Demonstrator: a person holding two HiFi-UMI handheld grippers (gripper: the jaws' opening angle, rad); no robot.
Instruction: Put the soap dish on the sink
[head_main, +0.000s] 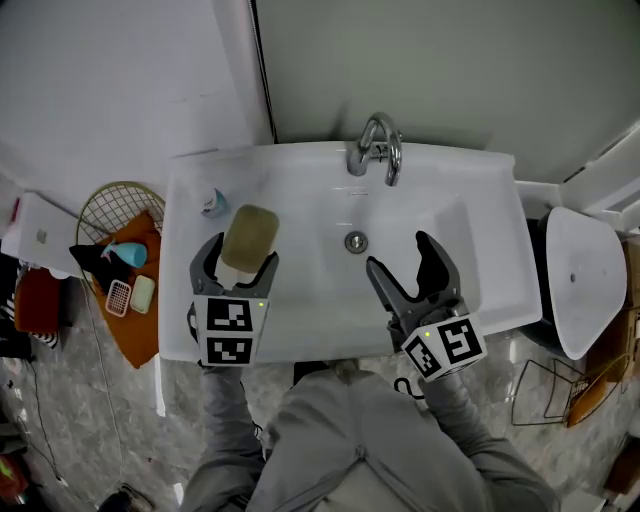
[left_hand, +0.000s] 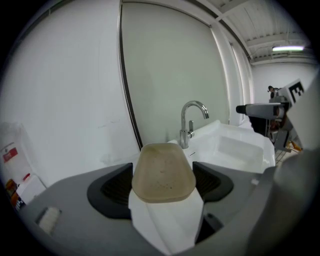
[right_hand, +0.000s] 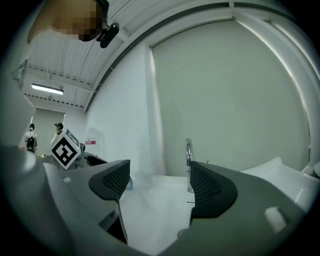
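**Current step: carry and place.**

1. Beside the sink's left edge, on the floor, stands one wire basket. It plays no part in the task.
2. At the sink's back left corner sits one small blue-and-white item. We must keep clear of it.
3. The left gripper holds the one soap dish over the sink's left ledge, its jaws closed on the dish from both sides. The left gripper view shows a white part under the tan dish. It may be the dish's own base, but we cannot confirm this. We also cannot tell whether the dish touches the ledge.
4. One faucet stands at the middle of the back edge, and one drain lies in the basin.
5. The right gripper hangs over the right half of the basin. Its jaws are spread apart with nothing between them.

**Next move, in our judgement:** lower the dish flat onto bare ledge, short of the corner item, then part the left jaws and lift away.

**Count:** two grippers, one dish, one sink, one faucet.
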